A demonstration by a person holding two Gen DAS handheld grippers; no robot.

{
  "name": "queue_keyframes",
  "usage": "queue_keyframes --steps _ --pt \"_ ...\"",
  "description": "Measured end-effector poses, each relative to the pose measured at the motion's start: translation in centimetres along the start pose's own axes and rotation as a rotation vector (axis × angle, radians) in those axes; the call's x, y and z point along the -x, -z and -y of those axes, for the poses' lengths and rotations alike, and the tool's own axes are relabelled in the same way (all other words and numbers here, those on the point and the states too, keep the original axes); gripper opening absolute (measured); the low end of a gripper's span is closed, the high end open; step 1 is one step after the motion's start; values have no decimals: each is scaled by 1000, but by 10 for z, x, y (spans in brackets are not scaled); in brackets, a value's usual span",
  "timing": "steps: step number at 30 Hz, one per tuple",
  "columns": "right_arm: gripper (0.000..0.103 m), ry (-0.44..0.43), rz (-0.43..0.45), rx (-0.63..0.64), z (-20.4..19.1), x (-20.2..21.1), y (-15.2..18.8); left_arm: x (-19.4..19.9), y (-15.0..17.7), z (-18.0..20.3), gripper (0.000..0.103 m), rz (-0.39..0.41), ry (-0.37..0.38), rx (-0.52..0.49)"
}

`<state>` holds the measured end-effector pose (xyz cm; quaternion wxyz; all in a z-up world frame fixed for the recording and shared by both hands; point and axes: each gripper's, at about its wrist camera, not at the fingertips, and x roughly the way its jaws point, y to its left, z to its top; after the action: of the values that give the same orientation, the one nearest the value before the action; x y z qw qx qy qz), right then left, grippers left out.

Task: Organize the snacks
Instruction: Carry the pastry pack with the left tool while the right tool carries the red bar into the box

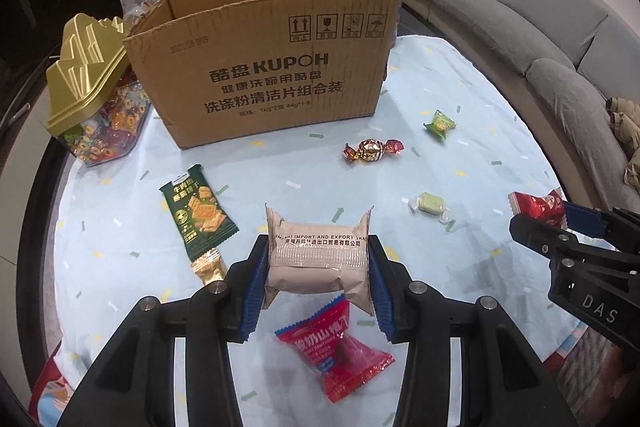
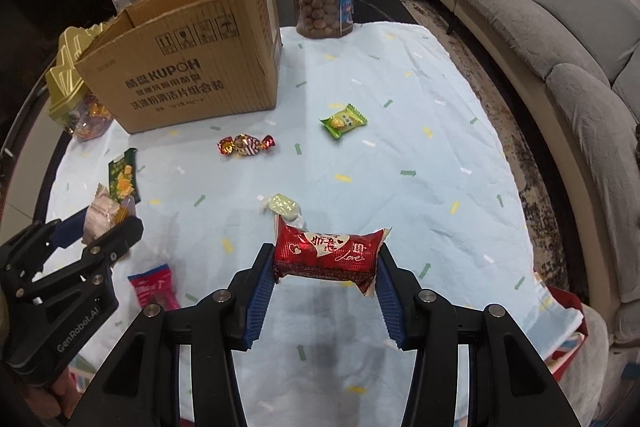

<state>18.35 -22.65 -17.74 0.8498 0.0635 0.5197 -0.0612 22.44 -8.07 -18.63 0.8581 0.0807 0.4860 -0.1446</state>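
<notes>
Crinkly foil packs, light and squashy.
Your left gripper [image 1: 318, 263] clamps the beige pack [image 1: 318, 255], your right gripper [image 2: 326, 261] the red pack [image 2: 328, 253]; hold both gently at the ends.

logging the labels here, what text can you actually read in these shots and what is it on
"KUPOH": cardboard box, over Chinese lines and four handling symbols.
"IMPORT AND EXPORT": beige snack pack held in the left gripper.
"Love": red snack pack held in the right gripper.
"DAS": right gripper's body, seen from the left wrist.
"GenRobot.AI": left gripper's body, seen from the right wrist.
Box's faint date stamp, green packet: unreadable.
</notes>
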Motion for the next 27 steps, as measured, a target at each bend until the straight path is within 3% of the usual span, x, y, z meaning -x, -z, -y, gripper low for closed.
queue_keyframes --steps 27 --pt "49 -56 113 61 -34 68 -46 72 -46 -31 45 96 -11 91"
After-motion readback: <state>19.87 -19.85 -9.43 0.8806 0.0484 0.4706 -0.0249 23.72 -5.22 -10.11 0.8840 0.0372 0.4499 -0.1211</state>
